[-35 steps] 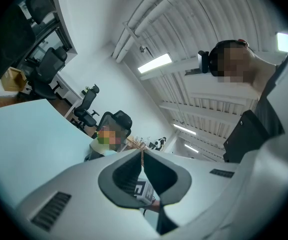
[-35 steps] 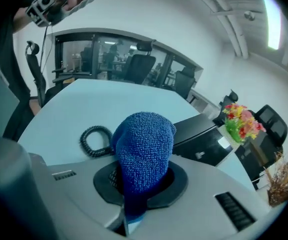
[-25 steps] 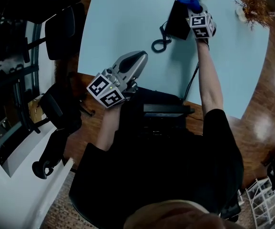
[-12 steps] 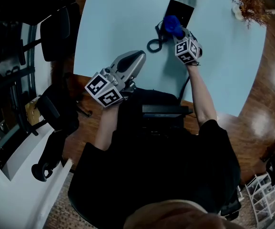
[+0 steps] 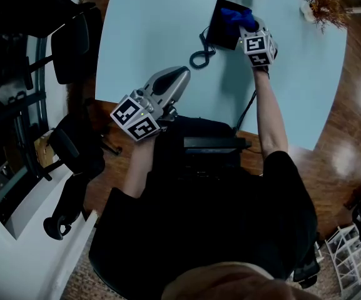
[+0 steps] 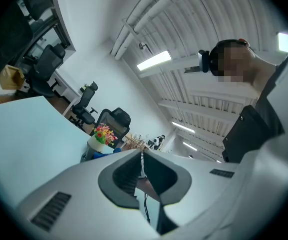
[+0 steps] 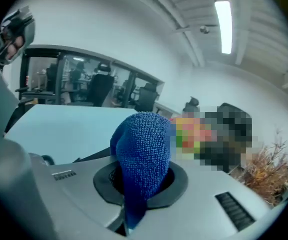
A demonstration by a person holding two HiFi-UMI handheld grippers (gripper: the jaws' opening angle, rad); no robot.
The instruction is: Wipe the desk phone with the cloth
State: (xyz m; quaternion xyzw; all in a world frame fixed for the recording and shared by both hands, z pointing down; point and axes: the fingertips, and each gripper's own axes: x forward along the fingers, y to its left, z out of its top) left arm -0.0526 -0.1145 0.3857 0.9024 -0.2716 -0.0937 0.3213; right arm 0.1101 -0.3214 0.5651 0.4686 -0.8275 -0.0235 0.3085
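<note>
Clamping the blue cloth between its jaws, the right gripper held it on the black phone far across the desk. The left gripper sat near the front edge, jaws together, empty.

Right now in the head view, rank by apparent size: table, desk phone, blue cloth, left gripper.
1. table
2. left gripper, enlarged by nearness to the camera
3. desk phone, partly covered
4. blue cloth

Left hand-held gripper near body, jaws together; right hand-held gripper extended far forward, jaws clamped on cloth.
</note>
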